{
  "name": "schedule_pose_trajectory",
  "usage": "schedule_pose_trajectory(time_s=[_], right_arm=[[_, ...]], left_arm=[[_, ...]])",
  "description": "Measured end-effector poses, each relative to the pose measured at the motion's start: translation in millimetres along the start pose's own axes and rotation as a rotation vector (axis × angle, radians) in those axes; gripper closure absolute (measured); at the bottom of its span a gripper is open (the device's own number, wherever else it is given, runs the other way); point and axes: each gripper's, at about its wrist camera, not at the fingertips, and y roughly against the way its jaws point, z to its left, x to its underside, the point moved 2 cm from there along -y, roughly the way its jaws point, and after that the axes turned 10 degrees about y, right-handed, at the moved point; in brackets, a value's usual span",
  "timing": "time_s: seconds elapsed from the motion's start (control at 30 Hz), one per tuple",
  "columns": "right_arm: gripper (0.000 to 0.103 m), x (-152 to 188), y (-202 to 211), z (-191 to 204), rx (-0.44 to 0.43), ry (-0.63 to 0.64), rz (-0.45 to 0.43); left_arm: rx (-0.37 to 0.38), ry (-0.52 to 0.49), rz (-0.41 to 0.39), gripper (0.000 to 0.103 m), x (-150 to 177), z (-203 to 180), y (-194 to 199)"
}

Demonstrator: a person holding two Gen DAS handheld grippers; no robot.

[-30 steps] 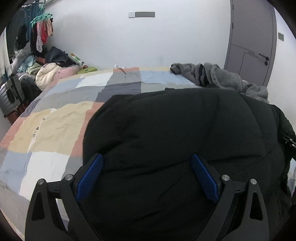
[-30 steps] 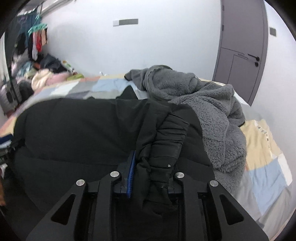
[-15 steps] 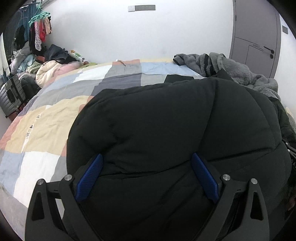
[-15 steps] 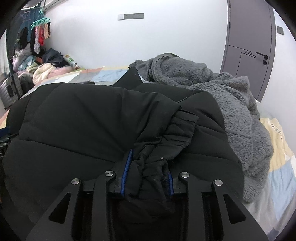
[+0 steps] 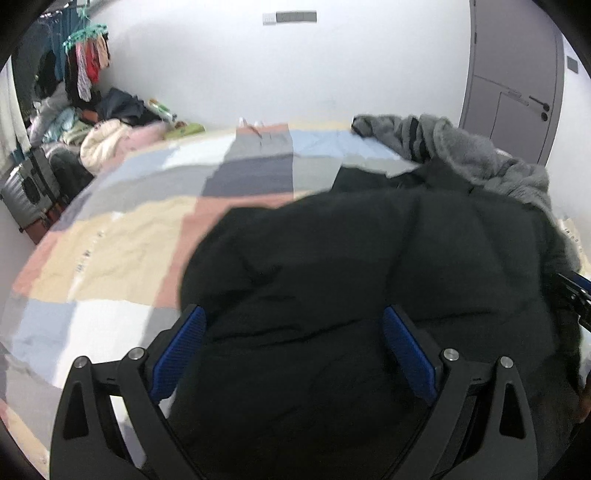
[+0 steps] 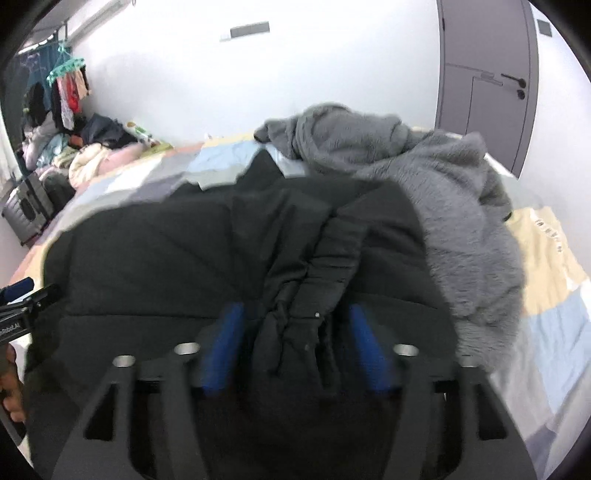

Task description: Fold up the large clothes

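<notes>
Releasing the gathered sleeve, my right tongs (image 6: 295, 343) now stand with their blue pads apart on either side of the bunched cuff (image 6: 295, 317); half a second ago those pads were clamped on that same bundle. My left tongs (image 5: 293, 347) are spread wide, as they were a second ago, with the body of the black padded jacket (image 5: 369, 266) filling the gap between the pads, and nothing is gripped. I judge from this that the sleeve has been laid inward across the jacket's body and the sleeve fold is complete on this side; the next step probably calls for a new grip on an edge of the jacket. The jacket lies on the bed, on the patchwork cover (image 5: 122, 243), with its right edge touching the grey fleece garment (image 6: 424, 177). Count on the bed: one black jacket, one grey fleece garment, one cover. Count of tongs: two, each seen partly at the edge of the other's view. Beyond the bed there is one pile of mixed clothes (image 5: 103, 136) against the wall, one hanger rack (image 5: 86, 33) with several items, and one grey door (image 6: 487, 77). The right view is motion-blurred, so fine detail at the cuff cannot be confirmed.
</notes>
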Motion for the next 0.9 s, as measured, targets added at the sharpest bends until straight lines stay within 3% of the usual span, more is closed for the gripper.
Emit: schedule_pose_trajectory(time_s=[0.27,0.53,0.73,0.9], right_arm=[[0.037,-31,119,18,-0.006,0.015,-0.132],[0.037,-49,238,36,0.006,0.051,-0.269],[0.036,-33,315,52,0.019,0.088,-0.355],[0.035,2,350,55,-0.013,0.083,-0.378]], left_arm=[[0.055,0.010,-0.105,0.006,-21,-4,111],[0.105,0.019,-0.217,0.006,-22,0,233],[0.124,0.017,-0.278,0.006,-7,9,308],[0.190,0.042,-0.243,0.006,21,27,340]])
